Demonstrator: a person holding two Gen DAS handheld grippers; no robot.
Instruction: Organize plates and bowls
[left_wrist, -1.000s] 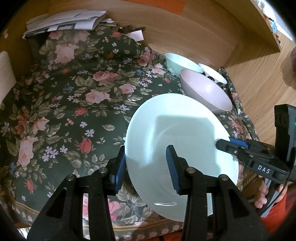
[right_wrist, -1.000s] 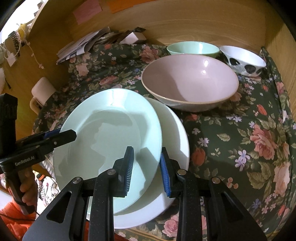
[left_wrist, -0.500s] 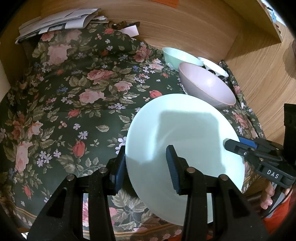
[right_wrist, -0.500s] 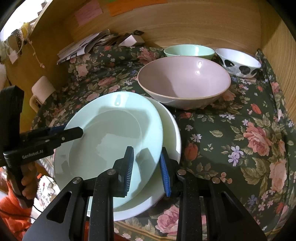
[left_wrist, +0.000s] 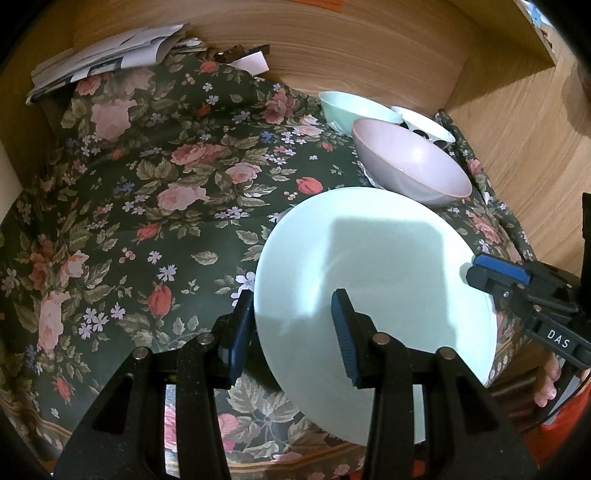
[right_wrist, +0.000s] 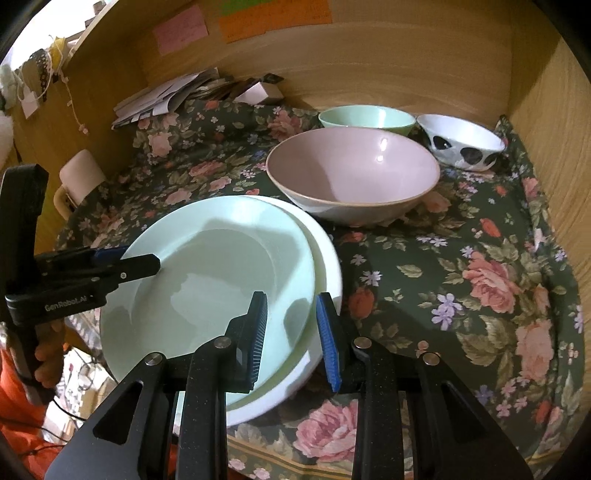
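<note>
1. My left gripper (left_wrist: 293, 330) clamps the near-left rim of the pale green plate (left_wrist: 373, 288), one finger under the rim and one on top. My right gripper (right_wrist: 290, 332) grips the same plate's rim on the opposite side, jaws nearly closed on it.
2. The green plate sits tilted above a white plate (right_wrist: 325, 266), near the front edge of the flowered cloth (right_wrist: 480, 280). I can't tell whether its far edge touches the white plate or hangs just clear.
3. I judge the plate stiff, glazed and slick, moderately heavy, and likely to chip if it knocks. The rim is the only real hold; two opposed grips keep it from swinging.
4. Just beyond the plates stands a wide pink bowl (right_wrist: 352, 173), close to the white plate's far rim.
5. Behind it, toward the far right corner of the cloth, sit a small green bowl (right_wrist: 365, 118) and a white bowl with black spots (right_wrist: 461, 142), side by side.
6. Papers (left_wrist: 107, 59) lie at the far left corner.
</note>
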